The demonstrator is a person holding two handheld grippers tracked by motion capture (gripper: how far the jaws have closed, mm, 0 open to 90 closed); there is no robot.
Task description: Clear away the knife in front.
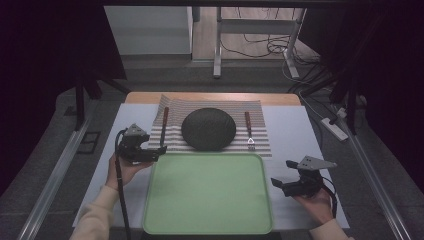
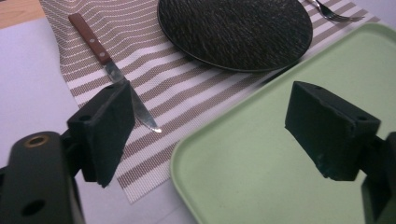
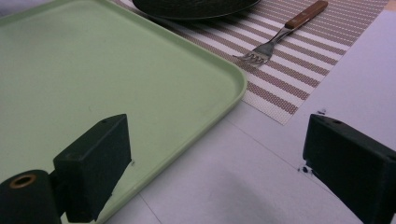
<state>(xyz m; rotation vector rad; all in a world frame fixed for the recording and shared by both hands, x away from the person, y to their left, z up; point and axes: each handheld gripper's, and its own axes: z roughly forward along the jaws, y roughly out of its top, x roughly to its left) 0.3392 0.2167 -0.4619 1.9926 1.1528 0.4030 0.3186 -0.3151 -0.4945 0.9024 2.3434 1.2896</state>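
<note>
Bench (image 1: pixel 300 130) covered in pale sheet. Green tray (image 1: pixel 207 192) empty, nearest the person, its far edge touching the striped placemat (image 1: pixel 260 117). Dark round plate (image 1: pixel 208 128) centred on placemat. Knife (image 1: pixel 164 125) with wooden handle lying left of plate, blade toward tray; fork (image 1: pixel 248 131) right of plate, tines toward tray. Left hand-held gripper (image 1: pixel 152 153) at tray's far-left corner, jaws spread wide, nothing between them, one jaw over the placemat by the knife tip, the other over the tray. Right hand-held gripper (image 1: pixel 280 184) just beside tray's right edge, jaws spread, empty, straddling the rim.
</note>
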